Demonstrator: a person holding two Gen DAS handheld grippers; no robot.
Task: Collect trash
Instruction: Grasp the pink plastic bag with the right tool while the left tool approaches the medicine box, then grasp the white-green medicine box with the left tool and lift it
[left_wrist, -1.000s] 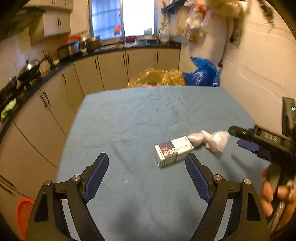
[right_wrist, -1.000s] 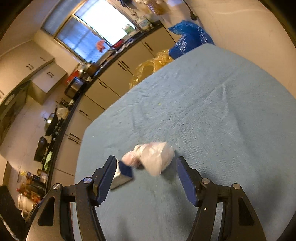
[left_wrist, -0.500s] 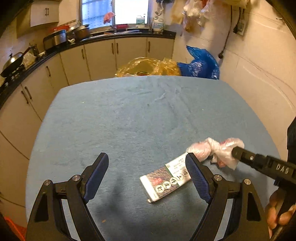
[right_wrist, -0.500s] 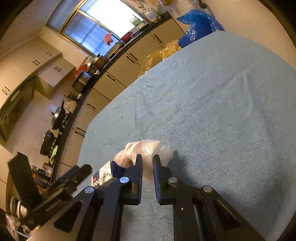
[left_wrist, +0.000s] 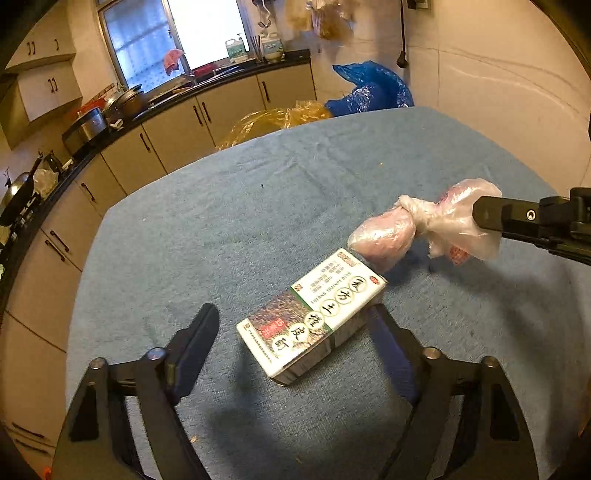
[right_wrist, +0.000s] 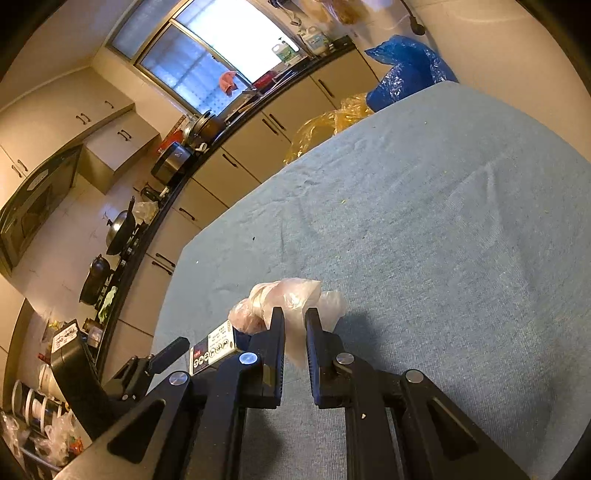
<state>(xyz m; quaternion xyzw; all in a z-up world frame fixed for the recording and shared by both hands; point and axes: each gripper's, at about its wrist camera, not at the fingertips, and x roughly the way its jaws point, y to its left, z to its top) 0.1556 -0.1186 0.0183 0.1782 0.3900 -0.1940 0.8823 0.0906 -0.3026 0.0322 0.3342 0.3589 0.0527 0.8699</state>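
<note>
A knotted clear plastic bag with something pink inside is held a little above the blue tablecloth. My right gripper is shut on the plastic bag; it also shows in the left wrist view. A small green and white printed box lies flat on the cloth. My left gripper is open, with its fingers on either side of the box, low over the cloth. The box also shows in the right wrist view.
A yellow plastic bag and a blue plastic bag sit past the table's far edge. Kitchen cabinets and a counter with pots run along the left and back. A white wall is on the right.
My right gripper closed on the plastic bag and has lifted it slightly off the cloth. My left gripper moved forward and down so that the box now lies between its fingers.
</note>
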